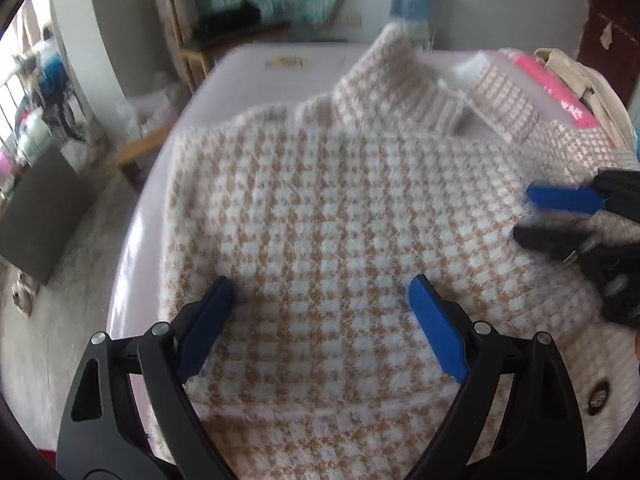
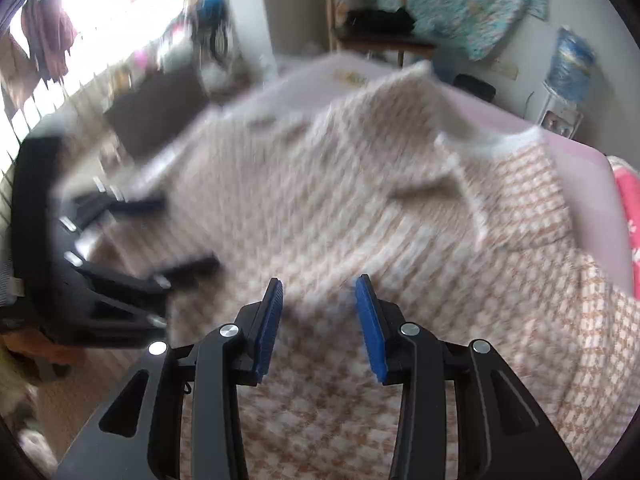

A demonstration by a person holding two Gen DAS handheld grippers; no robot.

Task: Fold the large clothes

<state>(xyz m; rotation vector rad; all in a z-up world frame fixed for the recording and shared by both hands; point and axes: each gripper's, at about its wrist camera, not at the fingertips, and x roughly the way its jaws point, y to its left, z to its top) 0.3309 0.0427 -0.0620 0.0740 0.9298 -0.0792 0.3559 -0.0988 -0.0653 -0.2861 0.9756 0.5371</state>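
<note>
both tongs, left [image 1: 320, 292] and right [image 2: 319, 292], stand apart over the checked sweater [image 1: 340, 216] spread on the pink bench [image 1: 248, 60], gripping nothing. risk: fuzzy knit may snag or bunch on closing; a sleeve [image 1: 404, 76] already lies rumpled.

the fuzzy white-and-tan checked knit sweater [image 1: 340, 216] looks soft, its nap hairy at the edges. it lies on a smooth, faintly glossy pale pink table top [image 1: 256, 68]. the left gripper [image 1: 320, 300] has matt black plastic arms, shiny metal rivets and ribbed blue rubbery pads [image 1: 438, 328]. behind stands a pale wooden chair [image 1: 192, 40].
</note>
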